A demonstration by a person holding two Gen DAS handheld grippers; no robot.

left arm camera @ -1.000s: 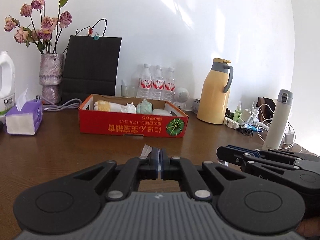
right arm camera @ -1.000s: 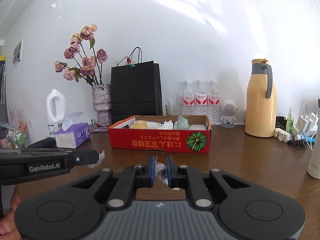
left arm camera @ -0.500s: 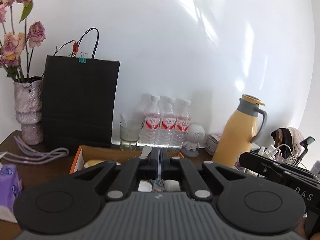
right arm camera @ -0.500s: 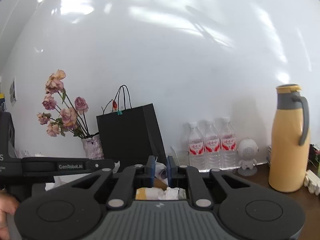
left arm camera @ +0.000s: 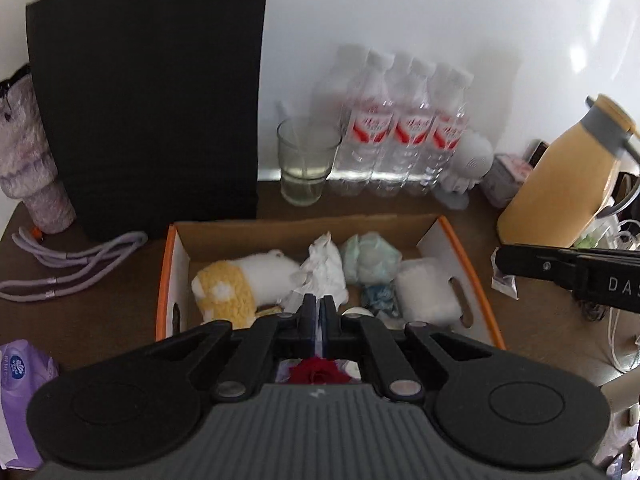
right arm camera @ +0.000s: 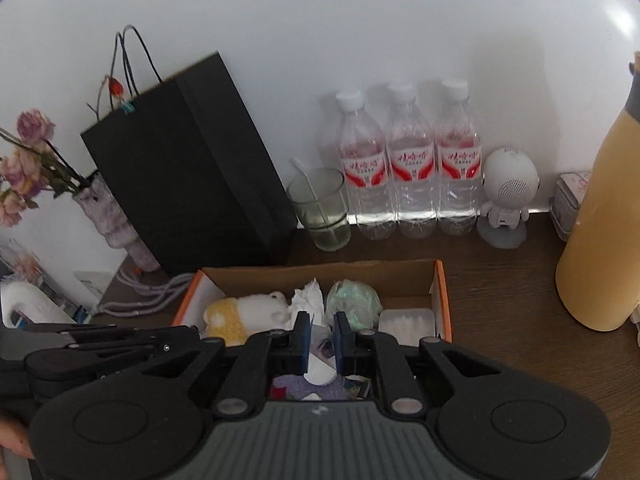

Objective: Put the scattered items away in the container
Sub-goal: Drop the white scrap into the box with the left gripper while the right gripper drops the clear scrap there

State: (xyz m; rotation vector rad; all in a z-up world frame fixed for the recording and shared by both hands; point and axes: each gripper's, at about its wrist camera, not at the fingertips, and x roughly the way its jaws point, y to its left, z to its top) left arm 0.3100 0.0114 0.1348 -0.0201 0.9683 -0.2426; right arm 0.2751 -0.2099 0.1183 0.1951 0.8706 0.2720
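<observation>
Both grippers have swung up over the cardboard box (right arm camera: 439, 292) by the tabletop's back edge: right gripper (right arm camera: 321, 334) clenching white paper (right arm camera: 318, 366), left gripper (left arm camera: 319, 314) pinching a thin scrap, poised for dropping.

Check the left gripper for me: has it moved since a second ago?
Yes. The left gripper has travelled forward toward the wall and tipped down: the cardboard box, earlier well ahead across the table, now lies open directly beneath its fingertips.

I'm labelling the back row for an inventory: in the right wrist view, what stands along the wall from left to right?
Vase of dried flowers → black paper bag → drinking glass → three water bottles → small white robot figure → yellow jug.
</observation>
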